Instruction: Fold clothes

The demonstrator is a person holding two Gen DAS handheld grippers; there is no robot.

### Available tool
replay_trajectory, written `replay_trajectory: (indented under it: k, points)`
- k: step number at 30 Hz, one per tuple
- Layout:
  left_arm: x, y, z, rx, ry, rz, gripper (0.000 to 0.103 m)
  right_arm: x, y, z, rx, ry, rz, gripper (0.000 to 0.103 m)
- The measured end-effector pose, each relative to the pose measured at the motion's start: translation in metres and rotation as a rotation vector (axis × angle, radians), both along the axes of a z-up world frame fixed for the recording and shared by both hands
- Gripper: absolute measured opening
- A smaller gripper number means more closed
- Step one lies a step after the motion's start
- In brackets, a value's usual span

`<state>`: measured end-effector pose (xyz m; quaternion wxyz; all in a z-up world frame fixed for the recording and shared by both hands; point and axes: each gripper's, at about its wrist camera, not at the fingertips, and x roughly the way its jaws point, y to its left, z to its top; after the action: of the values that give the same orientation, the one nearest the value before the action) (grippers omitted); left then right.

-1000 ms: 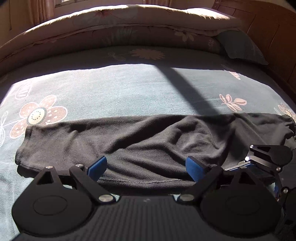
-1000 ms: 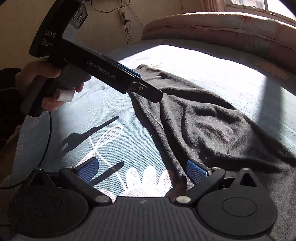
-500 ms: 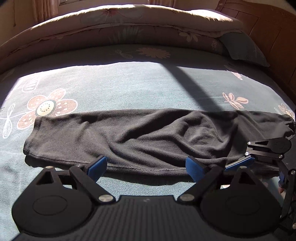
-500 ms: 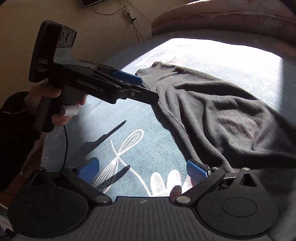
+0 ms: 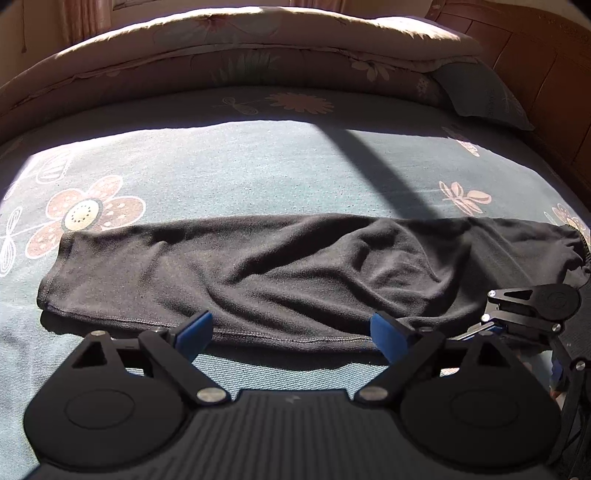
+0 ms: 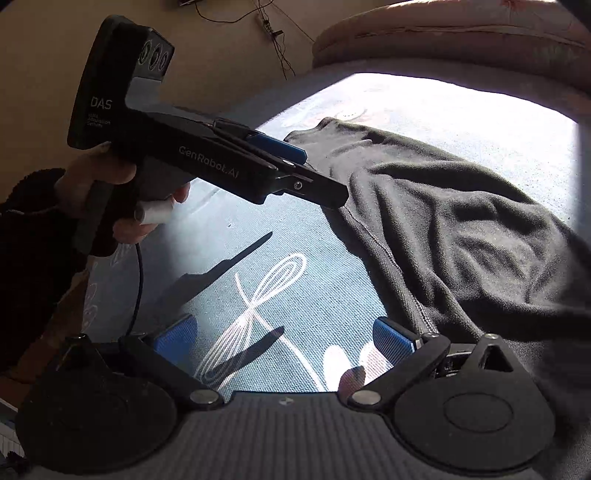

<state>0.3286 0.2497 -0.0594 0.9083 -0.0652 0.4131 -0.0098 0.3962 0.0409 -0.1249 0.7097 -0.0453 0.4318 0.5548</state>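
A black fleece garment (image 5: 295, 269) lies on the bed as a long, wrinkled band running left to right. My left gripper (image 5: 291, 332) is open, its blue pads (image 5: 195, 328) just at the garment's near hem with nothing between them. The right gripper (image 5: 532, 310) shows at the garment's right end, low over the cloth. In the right wrist view my right gripper (image 6: 282, 338) is open above the bedsheet, beside the garment (image 6: 461, 221) and its stitched edge. A hand (image 6: 110, 184) holds the left gripper (image 6: 317, 173) over the garment's far end.
The bed is covered by a teal sheet (image 5: 240, 173) with flower prints. A rolled quilt (image 5: 258, 48) and a pillow (image 5: 476, 92) lie at the far side. A wooden headboard (image 5: 546, 74) stands on the right. A wall with hanging cables (image 6: 273, 33) is behind.
Both grippers have drawn back from the garment while staying open. My left fingertips were over the near hem and now sit at its edge. The cloth lies flatter and further away.
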Motion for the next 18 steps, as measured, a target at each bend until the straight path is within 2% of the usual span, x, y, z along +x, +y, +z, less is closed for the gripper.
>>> replay_trajectory:
  k: [2,3,4,8,11,14,18]
  points:
    - [0.005,-0.002,0.0,-0.016,-0.006,-0.004,0.092,0.005,-0.001,0.002,-0.025,-0.052,-0.067,0.103]
    - [0.008,-0.004,0.0,-0.024,-0.01,-0.011,0.092,0.011,-0.001,-0.009,-0.056,-0.002,-0.099,0.103]
    - [0.012,-0.007,-0.001,-0.032,-0.012,-0.02,0.092,0.006,-0.004,-0.01,-0.039,-0.002,-0.104,0.103]
    - [0.032,-0.016,-0.019,-0.02,0.032,-0.025,0.093,-0.016,-0.009,-0.004,-0.047,0.034,-0.01,0.103]
    - [0.042,-0.021,-0.039,-0.009,0.1,-0.013,0.093,-0.019,-0.02,0.006,-0.051,0.055,-0.01,0.103]
    - [0.025,-0.029,-0.046,0.043,0.118,-0.058,0.102,-0.015,-0.044,0.02,-0.001,0.076,-0.094,0.103]
    - [-0.004,-0.048,-0.048,0.15,0.172,-0.151,0.102,-0.012,-0.087,0.033,0.01,0.088,-0.253,0.103]
